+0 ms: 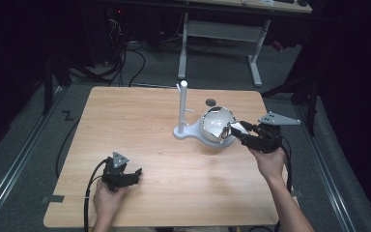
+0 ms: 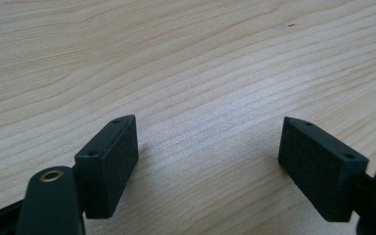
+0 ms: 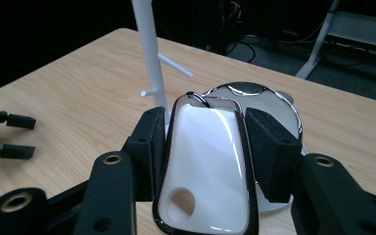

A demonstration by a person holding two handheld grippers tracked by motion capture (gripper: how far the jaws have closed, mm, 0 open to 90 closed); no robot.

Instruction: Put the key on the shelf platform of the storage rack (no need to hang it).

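A shiny silver cup point(image 1: 216, 124) hangs just over the right end of a white stand's base point(image 1: 182, 131). My right gripper point(image 1: 235, 130) comes in from the right and is shut on the cup's broad white, dark-rimmed handle point(image 3: 203, 166). The black pads point(image 3: 149, 142) press on both sides of the handle, with the cup's mirrored body point(image 3: 254, 98) behind it. The stand's upright post point(image 1: 183, 104) with short pegs point(image 3: 176, 66) rises left of the cup. My left gripper point(image 1: 134, 173) rests low on the table at the front left, jaws wide open point(image 2: 208, 142) over bare wood. It is also in the right gripper view, left gripper point(image 3: 5, 137).
The wooden table point(image 1: 140, 121) has a small dark round spot point(image 1: 211, 102) behind the cup. Beyond the far edge stand a white desk frame point(image 1: 222, 34) and cables on the floor point(image 1: 130, 53). Broad bare wood lies between the two grippers.
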